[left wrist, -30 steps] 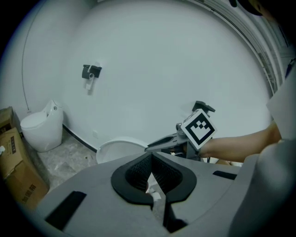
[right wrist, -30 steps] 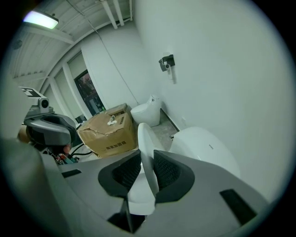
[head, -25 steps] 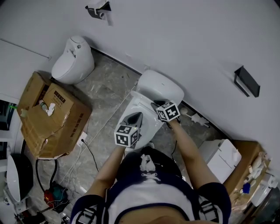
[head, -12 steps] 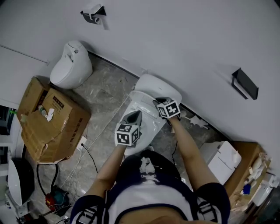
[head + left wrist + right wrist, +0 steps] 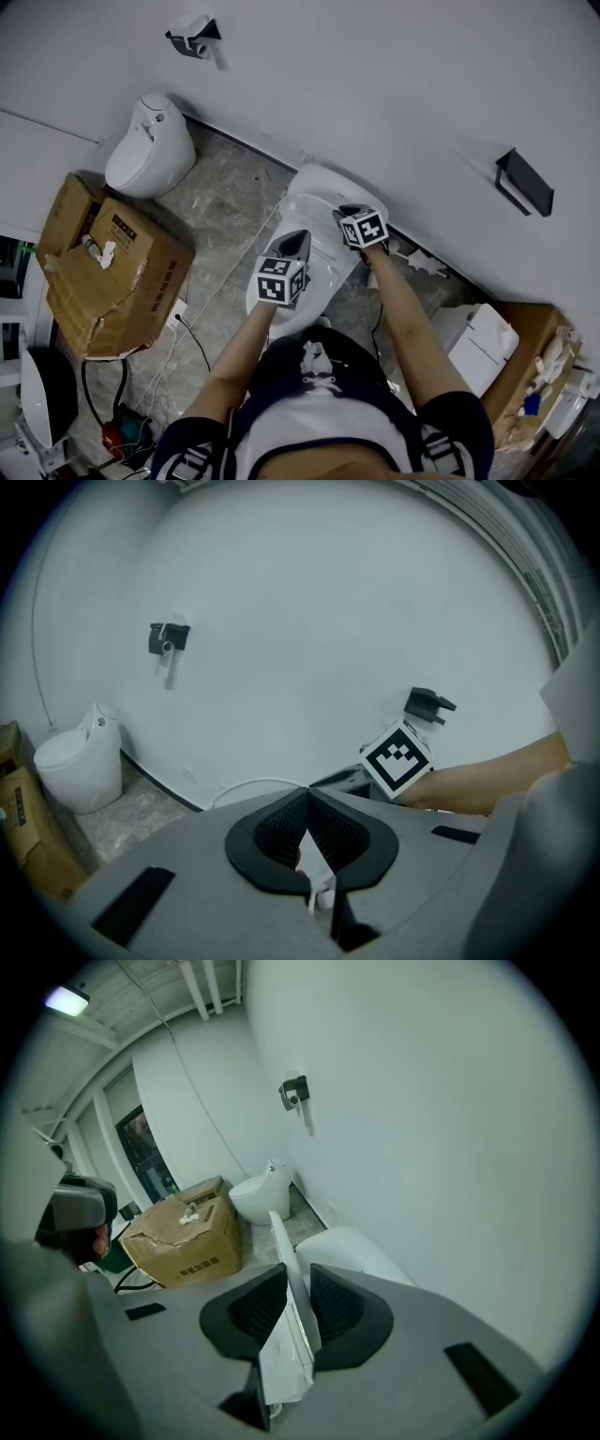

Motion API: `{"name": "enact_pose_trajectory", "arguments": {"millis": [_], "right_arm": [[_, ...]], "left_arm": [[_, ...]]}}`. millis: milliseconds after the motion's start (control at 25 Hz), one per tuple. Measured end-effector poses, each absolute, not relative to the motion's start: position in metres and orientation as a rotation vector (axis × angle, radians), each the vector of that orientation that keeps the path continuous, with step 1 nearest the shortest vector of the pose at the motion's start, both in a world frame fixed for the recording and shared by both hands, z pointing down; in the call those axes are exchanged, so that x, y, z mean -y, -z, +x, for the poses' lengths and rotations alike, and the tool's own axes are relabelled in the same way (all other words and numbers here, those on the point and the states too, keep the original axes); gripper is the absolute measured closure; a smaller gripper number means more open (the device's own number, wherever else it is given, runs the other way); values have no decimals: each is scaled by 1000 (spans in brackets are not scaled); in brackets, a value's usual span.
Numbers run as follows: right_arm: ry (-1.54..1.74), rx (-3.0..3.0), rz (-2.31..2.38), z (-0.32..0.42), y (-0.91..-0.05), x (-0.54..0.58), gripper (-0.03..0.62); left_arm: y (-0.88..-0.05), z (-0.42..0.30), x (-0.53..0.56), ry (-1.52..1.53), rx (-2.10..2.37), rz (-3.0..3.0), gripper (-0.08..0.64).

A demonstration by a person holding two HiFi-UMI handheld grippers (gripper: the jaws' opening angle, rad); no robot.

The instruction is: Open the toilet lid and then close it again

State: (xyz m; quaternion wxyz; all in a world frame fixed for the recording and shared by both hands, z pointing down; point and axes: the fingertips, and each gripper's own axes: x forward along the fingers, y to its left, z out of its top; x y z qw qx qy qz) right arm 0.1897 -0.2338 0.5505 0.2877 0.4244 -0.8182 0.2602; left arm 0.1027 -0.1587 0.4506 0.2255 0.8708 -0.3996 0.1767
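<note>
Pinching lid [image 5: 283,1239], right tongs [image 5: 296,1274], left tongs [image 5: 307,795] closed

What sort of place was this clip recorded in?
Probably a storeroom or test room rather than a finished bathroom: a toilet stands against a bare white wall, a second toilet stands further along it, and cardboard boxes sit on the stone floor.

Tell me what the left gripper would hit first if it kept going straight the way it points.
Most likely the toilet lid, whose white rim curves just beyond the shut left gripper. Behind it is only the white wall. Depth is unclear, so it might pass above the rim and reach the wall.
</note>
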Motion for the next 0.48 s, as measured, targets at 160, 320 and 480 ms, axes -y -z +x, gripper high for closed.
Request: {"name": "enact_pose_trajectory", "arguments": {"millis": [160, 320, 480], "right_arm": [[-656, 2160, 1185, 197, -552, 244, 520], [-621, 2134, 1244, 205, -556, 251, 520], [-552, 2136, 1306, 206, -556, 256, 518]], "left_arm": [[-452, 113, 170, -545, 1101, 2455, 554], [-454, 123, 175, -589, 1100, 2488, 554], [-454, 127, 177, -606, 1098, 2501, 554]]}}
